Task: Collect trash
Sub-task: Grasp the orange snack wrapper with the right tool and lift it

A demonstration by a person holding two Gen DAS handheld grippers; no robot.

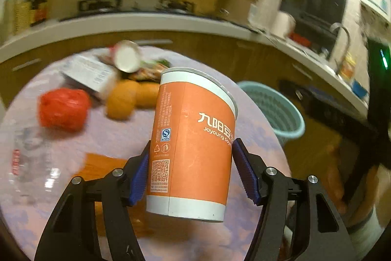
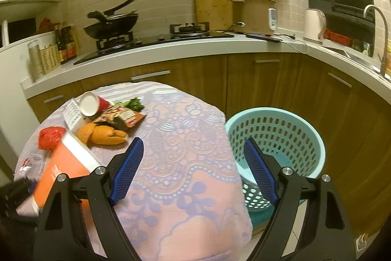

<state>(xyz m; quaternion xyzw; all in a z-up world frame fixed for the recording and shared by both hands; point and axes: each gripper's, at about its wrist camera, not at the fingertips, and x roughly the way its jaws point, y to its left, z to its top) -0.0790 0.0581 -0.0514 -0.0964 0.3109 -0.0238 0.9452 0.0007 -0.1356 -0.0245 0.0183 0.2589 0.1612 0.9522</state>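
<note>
My left gripper [image 1: 193,142] is shut on an orange paper cup [image 1: 200,99] with white rims, both blue pads pressing its sides; the cup tilts slightly above the patterned tablecloth [image 1: 97,133]. The right wrist view shows the same cup [image 2: 63,163] at the lower left. My right gripper [image 2: 193,140] hangs open and empty over the table's right edge. A pale blue perforated basket [image 2: 281,133] stands on the floor just right of the table. On the far side of the table lie orange peel [image 2: 102,133], a red plastic bag [image 2: 50,137], a snack wrapper [image 2: 119,118] and a tipped red cup [image 2: 91,104].
A clear plastic bottle [image 1: 29,158] lies at the table's left. Behind the table runs a kitchen counter [image 2: 195,48] with a wok [image 2: 110,26], rice cooker [image 2: 254,14] and kettle [image 2: 314,26]; wooden cabinets [image 2: 268,85] stand below it.
</note>
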